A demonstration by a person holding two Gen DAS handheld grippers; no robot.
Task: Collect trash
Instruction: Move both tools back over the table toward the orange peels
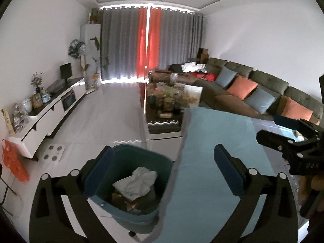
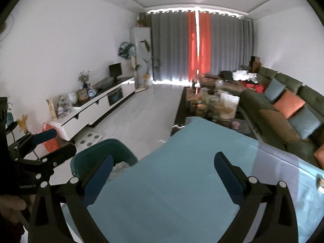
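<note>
A teal trash bin [image 1: 129, 184] stands on the floor at the left edge of a light-blue table [image 1: 204, 162]. Crumpled white paper [image 1: 135, 182] and brownish scraps lie inside it. My left gripper [image 1: 164, 172] is open and empty, hovering above the bin and the table edge. My right gripper [image 2: 164, 172] is open and empty above the table [image 2: 172, 172]; the bin [image 2: 101, 151] shows behind its left finger. Each gripper appears at the side of the other's view, the right one [image 1: 287, 145] and the left one [image 2: 40, 141].
A small object [image 2: 321, 182] lies at the table's right edge. A cluttered coffee table [image 1: 168, 101] and a long sofa [image 1: 253, 93] with cushions stand beyond. A white TV cabinet [image 1: 50, 111] lines the left wall. An orange bag [image 1: 14, 162] sits on the floor.
</note>
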